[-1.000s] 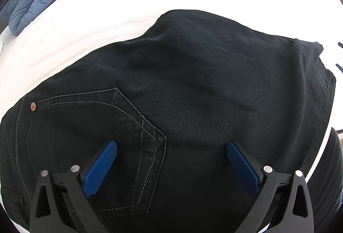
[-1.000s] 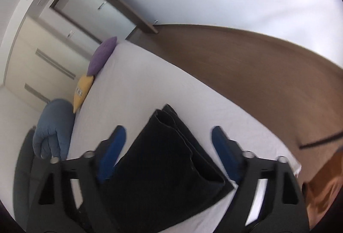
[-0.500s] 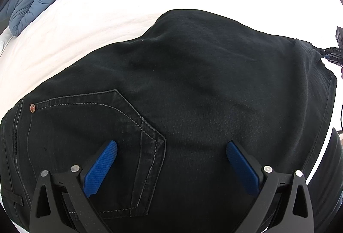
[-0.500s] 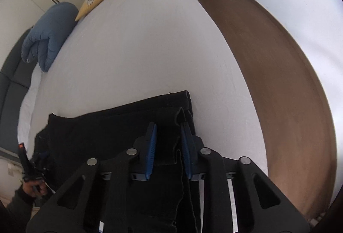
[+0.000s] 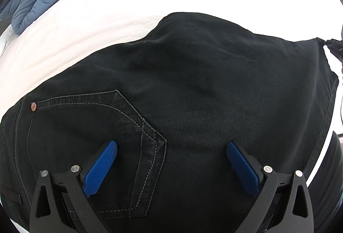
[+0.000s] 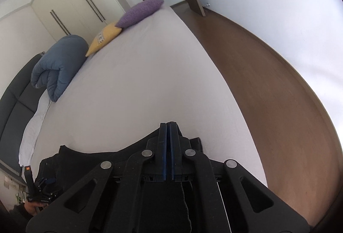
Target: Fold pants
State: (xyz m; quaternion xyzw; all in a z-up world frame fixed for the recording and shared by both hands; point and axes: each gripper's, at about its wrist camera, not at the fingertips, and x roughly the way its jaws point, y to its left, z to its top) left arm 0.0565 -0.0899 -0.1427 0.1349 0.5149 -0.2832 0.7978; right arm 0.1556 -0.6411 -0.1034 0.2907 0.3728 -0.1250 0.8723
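Note:
Black pants (image 5: 203, 87) lie folded on the white bed (image 5: 96, 18), back pocket and a small rivet toward the left. My left gripper (image 5: 171, 149) is open, its blue pads just above the cloth near the pocket. My right gripper (image 6: 168, 128) is shut on the pants' far edge (image 6: 120, 152); a strip of black cloth runs between its pads. In the left wrist view the right gripper (image 5: 334, 46) shows at the right edge, at the pants' corner. The left gripper shows low left in the right wrist view (image 6: 40, 192).
A rolled blue duvet (image 6: 57, 65), a yellow pillow (image 6: 105, 38) and a purple pillow (image 6: 141, 11) lie at the bed's far end. Brown wooden floor (image 6: 268, 93) runs along the bed's right side. Wardrobe doors stand behind the pillows.
My right gripper has closed from wide open onto the pants' edge and its view has swung toward the bed's head. My left gripper has stayed still and open.

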